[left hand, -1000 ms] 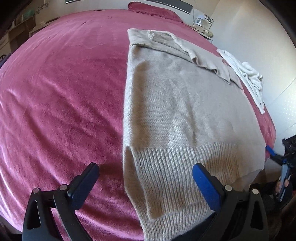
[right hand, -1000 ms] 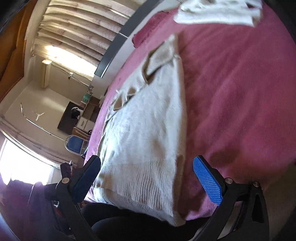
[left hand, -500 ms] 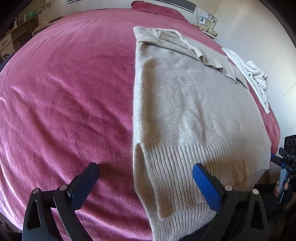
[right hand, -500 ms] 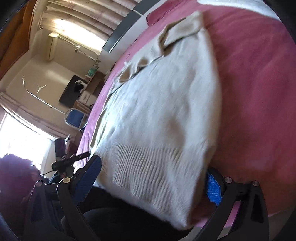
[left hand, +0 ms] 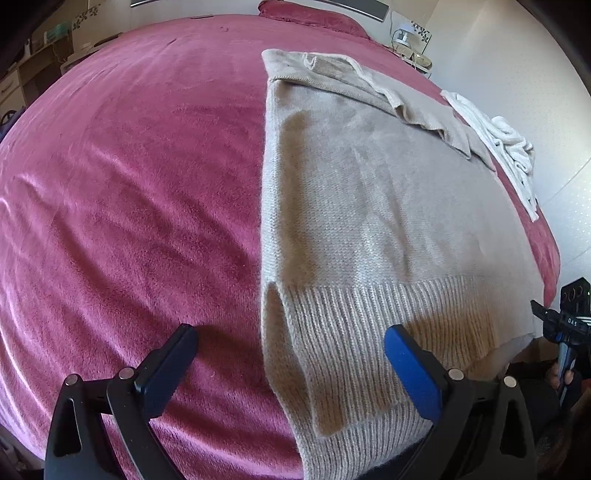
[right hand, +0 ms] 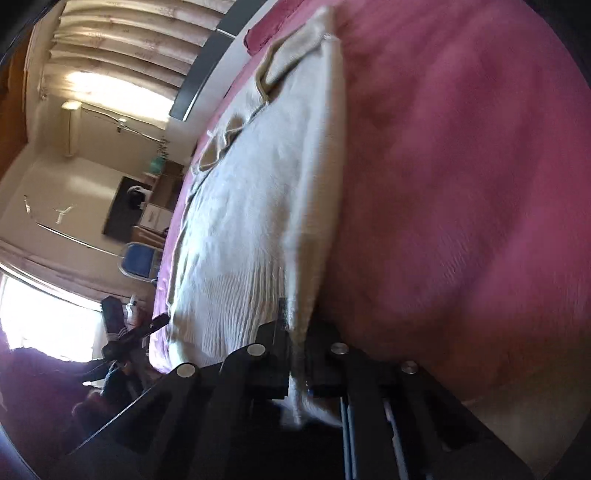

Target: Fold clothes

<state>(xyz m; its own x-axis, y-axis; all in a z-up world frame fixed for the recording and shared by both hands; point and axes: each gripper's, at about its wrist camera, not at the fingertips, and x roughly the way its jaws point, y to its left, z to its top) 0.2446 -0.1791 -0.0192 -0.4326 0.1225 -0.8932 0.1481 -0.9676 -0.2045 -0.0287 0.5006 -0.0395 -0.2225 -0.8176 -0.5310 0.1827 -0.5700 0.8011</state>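
Observation:
A beige knit sweater (left hand: 369, 206) lies flat on the magenta bed cover (left hand: 129, 192), sleeves folded across its top and the ribbed hem nearest me. My left gripper (left hand: 288, 354) is open just above the hem's left corner, with one finger over the cover and one over the ribbing. In the right wrist view the sweater (right hand: 258, 206) runs away from me. My right gripper (right hand: 299, 332) is shut on the hem's right corner, and cloth shows squeezed between its jaws.
A folded white garment (left hand: 498, 144) lies at the bed's far right edge. A nightstand (left hand: 410, 40) stands behind it by the wall. A pillow (left hand: 310, 16) lies at the headboard. A blue chair (right hand: 138, 260) and a desk stand beyond the bed's left side.
My right gripper moved in onto the hem's right corner and closed on it. My left gripper stayed open and shifted slightly forward over the hem's left corner.

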